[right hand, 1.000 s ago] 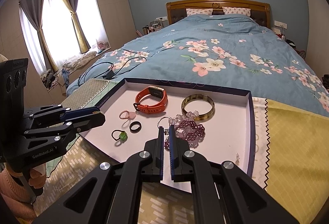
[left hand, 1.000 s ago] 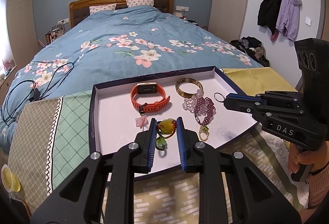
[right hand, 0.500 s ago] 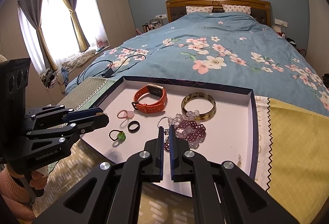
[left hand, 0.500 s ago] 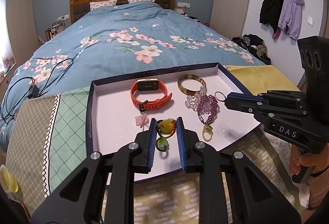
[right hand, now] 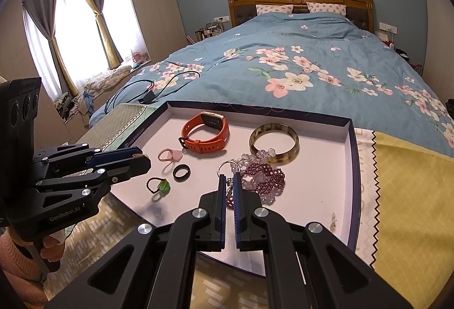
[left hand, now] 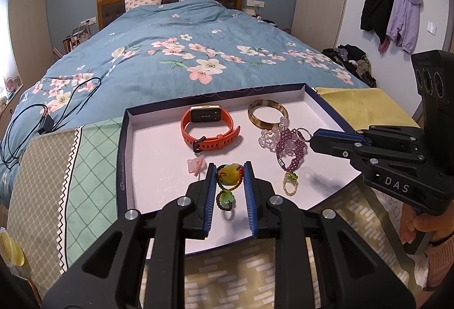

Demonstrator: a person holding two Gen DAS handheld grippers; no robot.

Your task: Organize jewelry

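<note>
The left gripper (left hand: 229, 181) had its jaws closed narrowly on a yellow-stone beaded ring (left hand: 230, 178), holding it just above the white floor of the tray (left hand: 159, 155) near the tray's near edge, with a green-stone ring (left hand: 225, 199) lying right beneath it. The right gripper (right hand: 229, 189) had its jaws pinched almost together on what looked like the clasp end of the purple beaded bracelet (right hand: 262, 177), though I could not tell exactly which part it gripped; the rest of that bracelet lay tangled with clear beads (right hand: 265, 153) against the amber bangle (right hand: 273, 143) toward the tray's far right corner. The orange watch (right hand: 207, 134) sat by the far edge, and the pink ring (right hand: 170, 155) and black ring (right hand: 181, 172) toward the left side. To my eye the job was about half sorted. I would have set the yellow ring down in the bare patch beside the other rings rather than on top of the green one, letting it touch the tray before easing the grip. The bracelet I would have drawn slowly toward the near right corner, watching that the clear beads and the bangle did not drag along.
</note>
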